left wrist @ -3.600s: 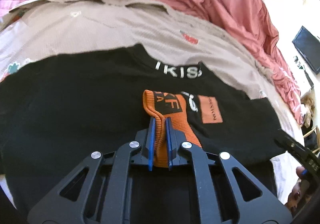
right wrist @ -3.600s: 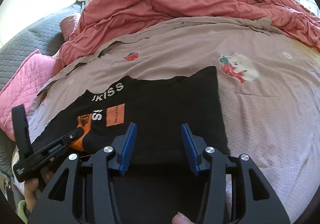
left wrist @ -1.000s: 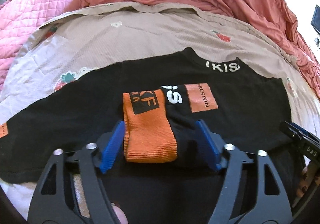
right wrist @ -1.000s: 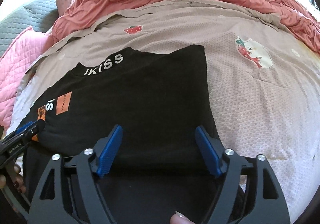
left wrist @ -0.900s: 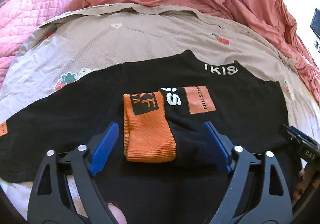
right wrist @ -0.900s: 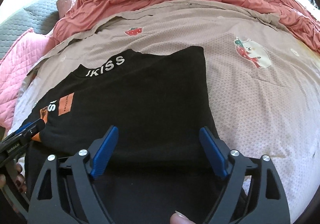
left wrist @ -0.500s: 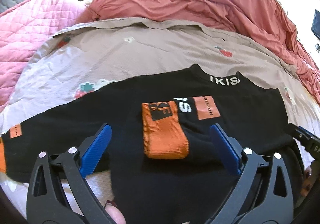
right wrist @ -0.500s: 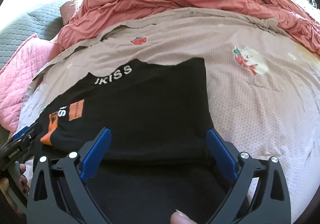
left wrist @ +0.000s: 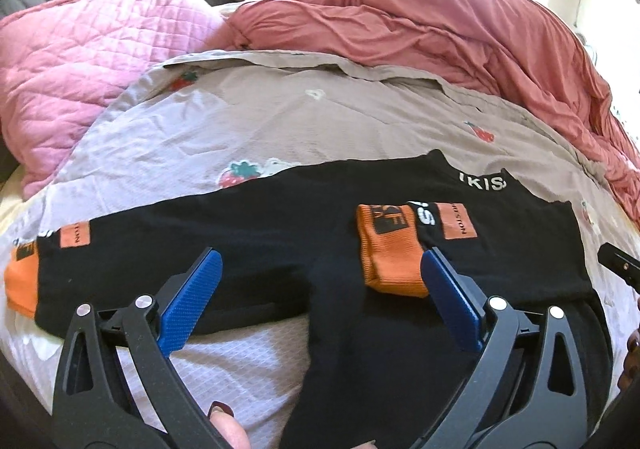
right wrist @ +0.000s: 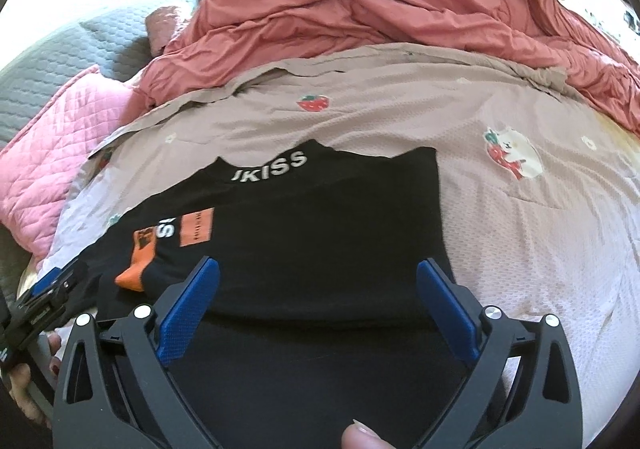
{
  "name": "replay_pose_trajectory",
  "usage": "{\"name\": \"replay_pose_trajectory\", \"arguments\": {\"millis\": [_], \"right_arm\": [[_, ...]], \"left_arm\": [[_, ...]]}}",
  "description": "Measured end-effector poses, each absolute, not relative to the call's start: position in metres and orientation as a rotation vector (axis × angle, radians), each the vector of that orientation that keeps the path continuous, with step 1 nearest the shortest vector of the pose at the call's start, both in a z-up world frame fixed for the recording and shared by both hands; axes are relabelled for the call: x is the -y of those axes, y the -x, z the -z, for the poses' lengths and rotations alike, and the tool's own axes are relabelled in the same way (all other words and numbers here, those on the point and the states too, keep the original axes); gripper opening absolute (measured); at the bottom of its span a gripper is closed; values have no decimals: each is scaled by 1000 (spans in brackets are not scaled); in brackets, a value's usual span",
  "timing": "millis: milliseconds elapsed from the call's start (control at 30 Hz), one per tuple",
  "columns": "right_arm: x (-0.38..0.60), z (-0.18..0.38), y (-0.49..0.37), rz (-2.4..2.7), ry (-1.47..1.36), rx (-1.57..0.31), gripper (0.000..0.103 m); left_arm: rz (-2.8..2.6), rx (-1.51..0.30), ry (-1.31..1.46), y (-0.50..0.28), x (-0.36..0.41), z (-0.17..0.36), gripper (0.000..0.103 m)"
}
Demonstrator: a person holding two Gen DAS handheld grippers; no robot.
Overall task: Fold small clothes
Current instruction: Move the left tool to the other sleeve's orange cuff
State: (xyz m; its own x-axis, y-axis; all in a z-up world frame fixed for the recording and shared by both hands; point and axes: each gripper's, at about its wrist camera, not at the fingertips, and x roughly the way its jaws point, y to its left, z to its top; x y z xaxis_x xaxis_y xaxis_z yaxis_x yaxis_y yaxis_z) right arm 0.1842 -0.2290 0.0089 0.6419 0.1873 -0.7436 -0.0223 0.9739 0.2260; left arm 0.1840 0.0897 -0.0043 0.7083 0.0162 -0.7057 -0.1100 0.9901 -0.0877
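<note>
Left wrist view first: the left gripper (left wrist: 318, 289) has its blue pads spread wide apart with nothing pinched between them. Under it lies the black sweatshirt (left wrist: 260, 233), spread flat on the beige strawberry-print sheet (left wrist: 280, 121). One sleeve is folded in across the chest, and its orange ribbed cuff (left wrist: 390, 253) sits just beside the inner face of the right-hand pad, maybe partly tucked behind it, but not squeezed. The other sleeve stretches off to the left of the picture, with its own orange cuff (left wrist: 20, 281) at the far edge, well clear of the left-hand pad. The collar with white lettering (left wrist: 482, 181) points away from the camera. A salmon duvet (left wrist: 460, 29) is bunched up behind, with a pink quilted pillow (left wrist: 80, 49) at the upper left. A fingertip with dark polish (left wrist: 222, 409) pokes in at the bottom.

Right wrist view: the right gripper (right wrist: 318, 305) has its jaws still widening, and there's only flat black fabric below the gap, nothing clamped. The sweatshirt (right wrist: 340, 229) fills the middle, its straight side edge running up just past the right-hand pad. The folded-in cuff (right wrist: 138, 259) lies off to the left of the left-hand pad, apart from it. The left gripper (right wrist: 52, 289) peeks in at the far left edge, held by a hand (right wrist: 24, 389).
</note>
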Motion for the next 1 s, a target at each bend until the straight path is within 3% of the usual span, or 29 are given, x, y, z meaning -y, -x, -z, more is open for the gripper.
{"name": "replay_pose_trajectory", "arguments": {"millis": [1000], "right_arm": [[94,-54,-135,-346,-19,-775,98]], "left_arm": [[-239,-703,195,-111,-186,-35,93]]}}
